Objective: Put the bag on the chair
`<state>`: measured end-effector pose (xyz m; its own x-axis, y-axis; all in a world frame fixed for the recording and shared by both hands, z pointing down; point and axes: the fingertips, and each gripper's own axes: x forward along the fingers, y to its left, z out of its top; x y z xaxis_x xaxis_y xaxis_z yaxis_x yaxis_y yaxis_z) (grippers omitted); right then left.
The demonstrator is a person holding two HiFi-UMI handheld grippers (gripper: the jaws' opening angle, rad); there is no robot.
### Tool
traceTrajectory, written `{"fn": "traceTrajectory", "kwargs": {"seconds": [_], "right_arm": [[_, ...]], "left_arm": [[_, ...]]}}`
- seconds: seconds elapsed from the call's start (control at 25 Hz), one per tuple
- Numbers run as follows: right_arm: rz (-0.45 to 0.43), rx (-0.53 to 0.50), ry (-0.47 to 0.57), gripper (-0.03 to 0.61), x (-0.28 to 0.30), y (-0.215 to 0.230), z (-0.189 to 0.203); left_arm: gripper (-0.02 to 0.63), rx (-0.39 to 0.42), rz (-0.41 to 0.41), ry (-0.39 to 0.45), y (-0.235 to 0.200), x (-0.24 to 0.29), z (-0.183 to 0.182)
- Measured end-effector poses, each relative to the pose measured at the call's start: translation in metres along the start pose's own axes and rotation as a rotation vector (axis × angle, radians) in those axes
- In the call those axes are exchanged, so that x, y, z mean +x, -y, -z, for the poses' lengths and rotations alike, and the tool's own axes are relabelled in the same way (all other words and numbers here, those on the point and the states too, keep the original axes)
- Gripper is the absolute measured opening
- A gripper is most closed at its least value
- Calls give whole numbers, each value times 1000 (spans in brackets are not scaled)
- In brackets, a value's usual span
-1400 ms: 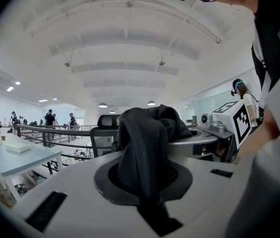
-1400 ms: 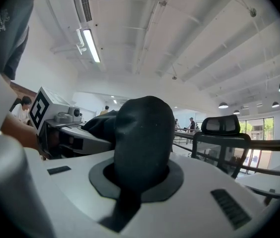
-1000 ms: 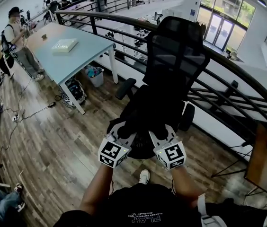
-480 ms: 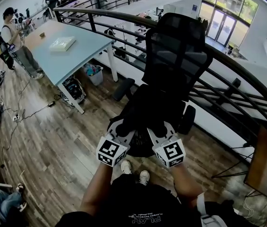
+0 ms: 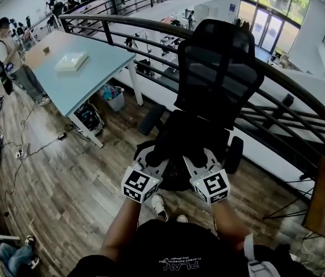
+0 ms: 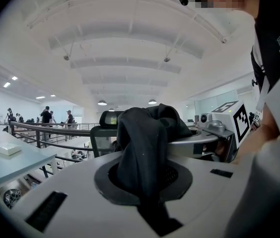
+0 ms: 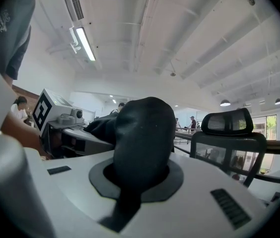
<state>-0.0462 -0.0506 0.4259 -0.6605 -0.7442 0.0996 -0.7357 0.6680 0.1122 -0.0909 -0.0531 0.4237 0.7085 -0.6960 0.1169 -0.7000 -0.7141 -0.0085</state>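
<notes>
While the left gripper (image 5: 151, 158) and the right gripper (image 5: 195, 158) each pinch a fold of the black bag (image 5: 173, 146) with jaws nearly closed, it hangs between them over the chair (image 5: 220, 74) at 12 o'clock; a railing (image 5: 301, 91) curves behind it, and a table (image 5: 90, 74) stands at 10 o'clock

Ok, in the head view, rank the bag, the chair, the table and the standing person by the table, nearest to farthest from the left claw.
1. bag, gripped in the left claw itself.
2. chair, just ahead.
3. table, ahead to the left.
4. person, far left, at the table's far end.
</notes>
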Motion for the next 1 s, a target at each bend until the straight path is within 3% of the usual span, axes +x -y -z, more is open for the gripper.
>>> {"fn": "traceTrajectory", "kwargs": {"seconds": [0.24, 0.44, 0.6, 1.0], "right_arm": [[46, 20, 8, 41, 40, 24, 0], [83, 17, 9, 41, 61, 35, -5], [106, 14, 8, 41, 80, 41, -5], [185, 23, 1, 41, 104, 62, 1]], "left_arm": [[58, 22, 54, -35, -39, 26, 0], [58, 48, 94, 11, -63, 40, -9], [58, 32, 114, -24, -79, 45, -13], [58, 66, 202, 19, -106, 73, -6]]}}
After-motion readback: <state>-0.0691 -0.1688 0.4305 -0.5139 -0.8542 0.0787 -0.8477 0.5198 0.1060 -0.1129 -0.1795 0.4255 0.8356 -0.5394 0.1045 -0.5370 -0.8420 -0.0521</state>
